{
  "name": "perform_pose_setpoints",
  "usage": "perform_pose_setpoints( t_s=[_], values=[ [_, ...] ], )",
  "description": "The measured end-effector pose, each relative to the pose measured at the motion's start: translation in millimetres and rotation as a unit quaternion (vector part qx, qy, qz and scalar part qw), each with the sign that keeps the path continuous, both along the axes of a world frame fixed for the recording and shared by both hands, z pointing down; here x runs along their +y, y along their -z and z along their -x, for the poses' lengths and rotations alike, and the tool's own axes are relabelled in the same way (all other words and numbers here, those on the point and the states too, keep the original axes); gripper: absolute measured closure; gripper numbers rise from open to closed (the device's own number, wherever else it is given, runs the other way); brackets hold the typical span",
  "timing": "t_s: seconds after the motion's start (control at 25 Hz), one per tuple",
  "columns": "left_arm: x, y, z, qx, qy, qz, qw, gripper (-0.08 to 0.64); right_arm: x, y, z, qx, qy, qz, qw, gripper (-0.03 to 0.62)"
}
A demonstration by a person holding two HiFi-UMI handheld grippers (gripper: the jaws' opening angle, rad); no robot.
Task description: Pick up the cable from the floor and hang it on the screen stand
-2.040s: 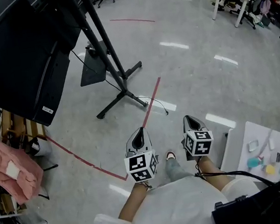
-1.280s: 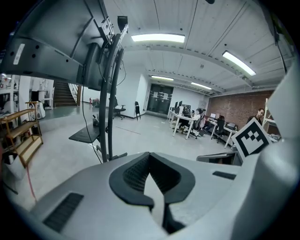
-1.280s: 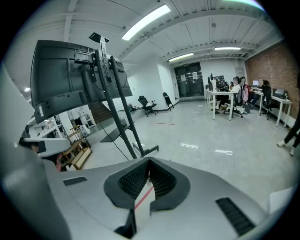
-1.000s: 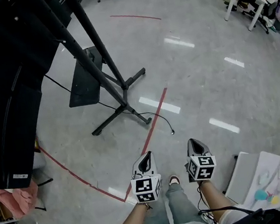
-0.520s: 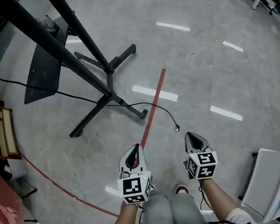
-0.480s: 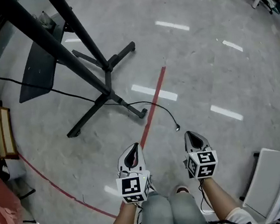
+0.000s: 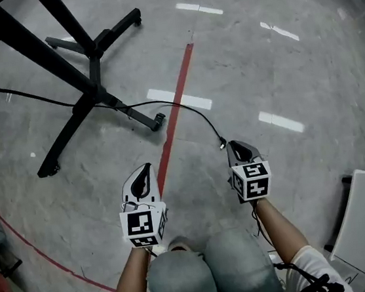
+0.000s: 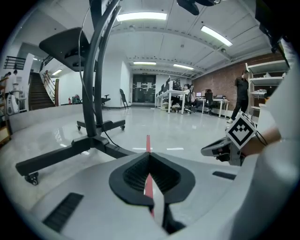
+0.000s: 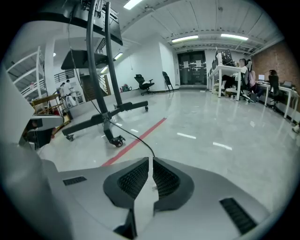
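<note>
The thin black cable (image 7: 195, 112) is seen curved over the glossy grey floor (image 7: 291, 62), from the black tubular screen stand (image 7: 93, 87)'s foot across a red tape line (image 7: 173, 120) to just beside the right gripper (image 7: 236, 145), whose ribbed jaws, like those of the left gripper (image 7: 144, 170), are closed empty.

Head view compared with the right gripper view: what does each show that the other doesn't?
Only the head view: the person's knees, the left gripper and right gripper seen from above, and the cable's loose end just off the right one's tip. Only the right gripper view: the room beyond, with desks, an office chair and ceiling lights, plus its own shut jaws. Both: the black cable, the red floor line, the stand's wheeled base.
</note>
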State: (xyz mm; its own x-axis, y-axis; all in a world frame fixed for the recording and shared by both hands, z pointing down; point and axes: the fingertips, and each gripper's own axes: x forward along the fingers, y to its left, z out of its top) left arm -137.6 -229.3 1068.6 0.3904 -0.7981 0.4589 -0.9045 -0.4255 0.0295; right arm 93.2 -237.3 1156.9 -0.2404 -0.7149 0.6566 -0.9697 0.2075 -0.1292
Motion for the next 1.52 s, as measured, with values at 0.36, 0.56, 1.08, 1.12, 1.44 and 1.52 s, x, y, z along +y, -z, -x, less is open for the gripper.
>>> perform_pose_setpoints(
  t_s=[0.36, 0.56, 1.08, 1.12, 1.44, 1.52],
  values=[
    [6.6, -35.3, 26.6, -0.003, 0.022, 0.014, 0.9996, 0.557, -9.0, -86.7, -5.2, 0.041, 0.027, 0.059, 0.997, 0.488],
    [12.6, -34.4, 38.8, -0.005, 0.041, 0.013, 0.9991, 0.557, -19.1, -113.5, -3.0, 0.056, 0.033, 0.091, 0.994, 0.458],
    [14.8, -33.5, 41.7, 0.003, 0.053, 0.015, 0.9985, 0.557, -15.7, -133.9, 3.7, 0.087, 0.035, 0.132, 0.987, 0.456],
    [14.2, -33.9, 41.7, 0.003, 0.053, 0.015, 0.9984, 0.557, -15.2, -133.4, 4.2, 0.079, 0.035, 0.133, 0.987, 0.456],
    [2.8, -26.0, 45.4, 0.008, 0.049, 0.013, 0.9987, 0.557, -12.8, -90.2, -2.6, 0.011, 0.014, 0.093, 0.995, 0.457],
    [-1.2, -13.5, 44.7, 0.004, 0.039, 0.01, 0.9992, 0.557, -10.4, -66.7, -7.8, 0.011, 0.018, 0.08, 0.997, 0.457]
  ],
)
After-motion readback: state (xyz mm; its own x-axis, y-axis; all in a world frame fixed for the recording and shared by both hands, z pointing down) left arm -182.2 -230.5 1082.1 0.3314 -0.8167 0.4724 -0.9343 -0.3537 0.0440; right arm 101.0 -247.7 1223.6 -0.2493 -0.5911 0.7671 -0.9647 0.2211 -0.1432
